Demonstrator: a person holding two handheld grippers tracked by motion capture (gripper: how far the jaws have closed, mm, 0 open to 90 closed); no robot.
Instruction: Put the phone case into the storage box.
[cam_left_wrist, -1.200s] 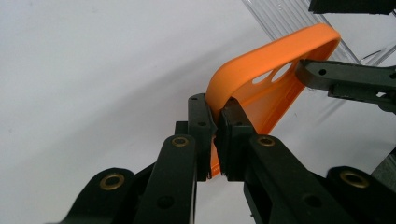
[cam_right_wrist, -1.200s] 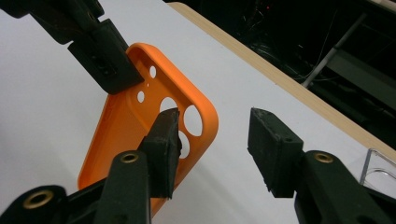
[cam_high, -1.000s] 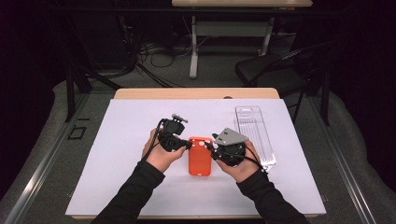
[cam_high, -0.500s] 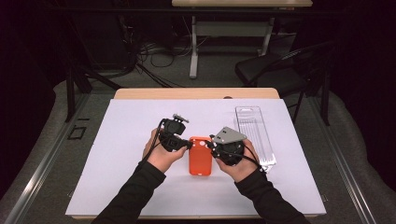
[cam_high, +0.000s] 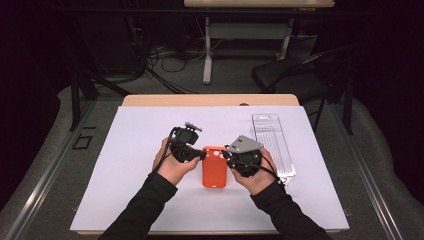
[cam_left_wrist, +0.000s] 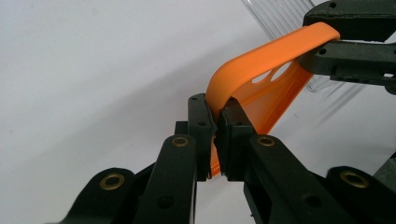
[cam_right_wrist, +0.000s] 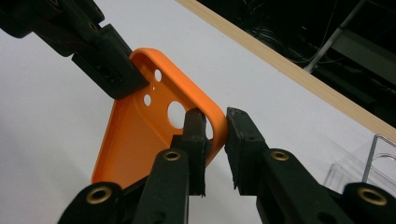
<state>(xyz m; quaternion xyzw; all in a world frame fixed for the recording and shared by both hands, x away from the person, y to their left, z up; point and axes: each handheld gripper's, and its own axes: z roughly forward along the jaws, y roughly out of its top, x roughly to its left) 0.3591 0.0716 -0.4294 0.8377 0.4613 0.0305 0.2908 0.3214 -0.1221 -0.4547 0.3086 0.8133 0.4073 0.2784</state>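
Orange and rubbery, the phone case (cam_high: 215, 166) lies on the white table cover (cam_high: 125, 165), long axis running twelve to six in the high view. The left gripper (cam_high: 199, 156) pinches its rim at the ten o'clock corner. The right gripper (cam_high: 227, 155), its jaws just closing, clamps the rim at the two o'clock corner. Both hands are equally near, so any lift or stretch depends on this opposed hold.

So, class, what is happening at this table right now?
A person holds a two-jaw gripper in each hand over a white-covered table. Both grip an orange phone case: the left gripper is shut on one top corner, and the right gripper, whose jaws have just been closing, clamps the rim at the other corner. A clear plastic tray lies to the right, untouched.
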